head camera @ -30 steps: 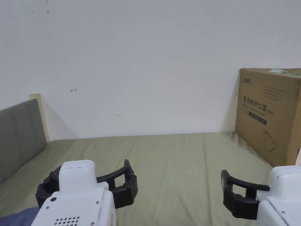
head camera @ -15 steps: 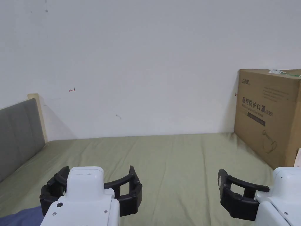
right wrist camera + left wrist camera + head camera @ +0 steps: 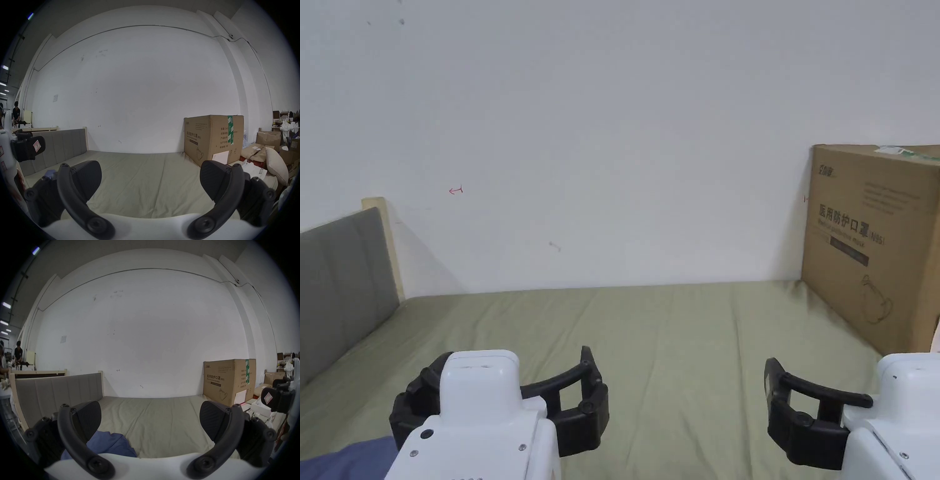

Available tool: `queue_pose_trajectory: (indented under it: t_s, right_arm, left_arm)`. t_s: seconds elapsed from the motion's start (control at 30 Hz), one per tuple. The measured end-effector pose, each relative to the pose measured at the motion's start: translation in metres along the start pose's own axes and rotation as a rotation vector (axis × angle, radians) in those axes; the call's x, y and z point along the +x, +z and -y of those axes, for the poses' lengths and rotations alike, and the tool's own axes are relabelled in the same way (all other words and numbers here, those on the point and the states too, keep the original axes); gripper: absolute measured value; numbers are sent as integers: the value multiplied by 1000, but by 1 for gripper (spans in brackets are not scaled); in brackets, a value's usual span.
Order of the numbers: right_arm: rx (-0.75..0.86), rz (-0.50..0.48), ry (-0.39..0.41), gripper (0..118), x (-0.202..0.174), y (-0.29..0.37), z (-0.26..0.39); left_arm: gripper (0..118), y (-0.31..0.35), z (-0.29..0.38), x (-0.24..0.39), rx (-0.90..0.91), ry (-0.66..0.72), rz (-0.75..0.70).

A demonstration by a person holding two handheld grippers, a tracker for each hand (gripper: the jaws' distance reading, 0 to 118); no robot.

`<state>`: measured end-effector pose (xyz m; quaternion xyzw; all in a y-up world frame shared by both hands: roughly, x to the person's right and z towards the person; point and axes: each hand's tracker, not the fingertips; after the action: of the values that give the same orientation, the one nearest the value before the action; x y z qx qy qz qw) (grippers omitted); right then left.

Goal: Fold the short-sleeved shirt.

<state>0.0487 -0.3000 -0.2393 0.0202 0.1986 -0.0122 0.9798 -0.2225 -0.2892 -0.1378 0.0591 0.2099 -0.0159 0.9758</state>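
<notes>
Both grippers hang level above a bed covered with an olive-green sheet (image 3: 687,350), pointing toward the far white wall (image 3: 625,137). The left gripper (image 3: 150,417) has its jaws spread wide with nothing between them but open air and the sheet below. The right gripper (image 3: 151,177) is likewise spread wide and holds nothing. In the head view the two sit side by side at the near edge, well apart, the left gripper (image 3: 500,400) low on the left and the right gripper (image 3: 800,412) low on the right, partly cut by the picture's edge.

The short-sleeved shirt (image 3: 110,445) is a blue bundle of cloth lying crumpled on the sheet at the near left, below and just beside the left gripper's left jaw; neither jaw touches it. A corner of it shows in the head view (image 3: 344,459) at the near left edge, and what is probably a small bit of the same cloth shows behind the left jaw in the right gripper view, too little to be sure.

A grey padded headboard (image 3: 340,281) runs along the left side of the bed. A large cardboard box (image 3: 875,244) stands on the far right of the bed against the wall. Beyond the right side, a pale pillow (image 3: 277,164) leans among flattened cartons (image 3: 258,152).
</notes>
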Motion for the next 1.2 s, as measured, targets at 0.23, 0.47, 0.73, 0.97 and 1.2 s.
queue_pose_trajectory:
  t_s: [0.23,0.47,0.73,0.97,1.2]
  right_arm:
    - [7,7,19,118,-1,-1,0]
    - [28,6,-13,118,2,-1,-1]
    - [11,0,24,118,2,-2,-4]
    - [-25,-6,-42,0,8,-7,1]
    - [-40,33,-28,0,18,-10,3]
  left_arm:
    - [117,-1,-1,3,3,-17,-7]
    - [117,-3,-1,7,-12,-53,-8]
    - [103,-3,-3,11,-17,-75,8]
    - [0,-12,5,7,-144,-8,34]
    - [0,-22,7,-3,-170,32,13]
